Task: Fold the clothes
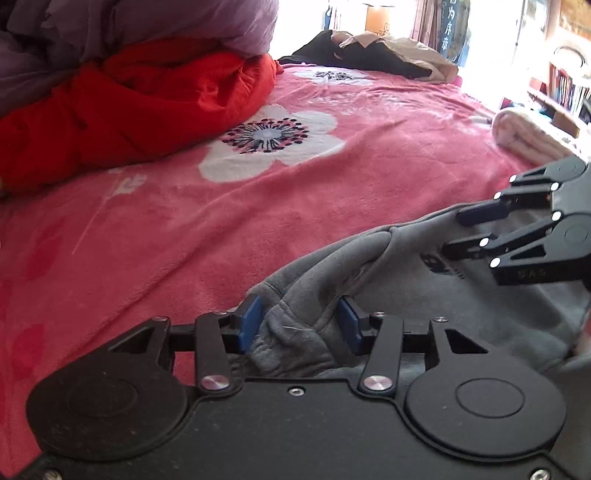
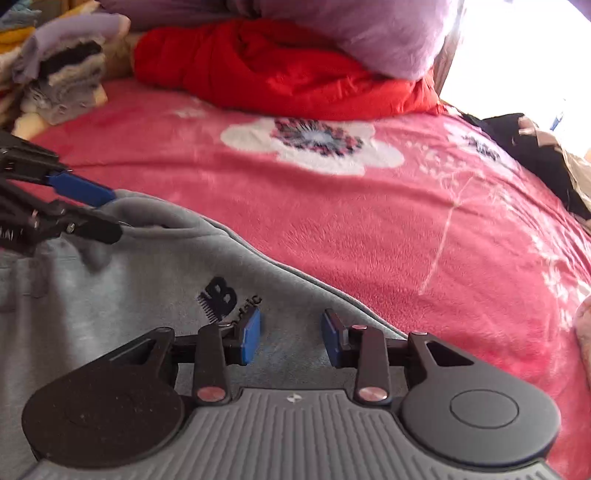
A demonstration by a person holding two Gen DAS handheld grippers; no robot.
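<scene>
A: Jaws first — how does the left gripper (image 1: 301, 325) stand?

B: Parted. A bunched fold of the grey sweatshirt (image 1: 406, 280) sits between its blue pads (image 1: 251, 321), loose; I see no pinch on it.

A: And the right gripper (image 2: 290, 336)?

B: Also apart, hovering over flat grey cloth with nothing between the pads. The dark logo (image 2: 221, 295) lies at eleven o'clock, just beside its left pad.

A: Where does the garment lie?

B: On the pink floral blanket (image 1: 332, 192), its edge running from nine to four o'clock in the right wrist view.

A: Further out?

B: At twelve o'clock, a red quilt (image 2: 280, 74) under a lilac pillow (image 2: 369, 33).
</scene>
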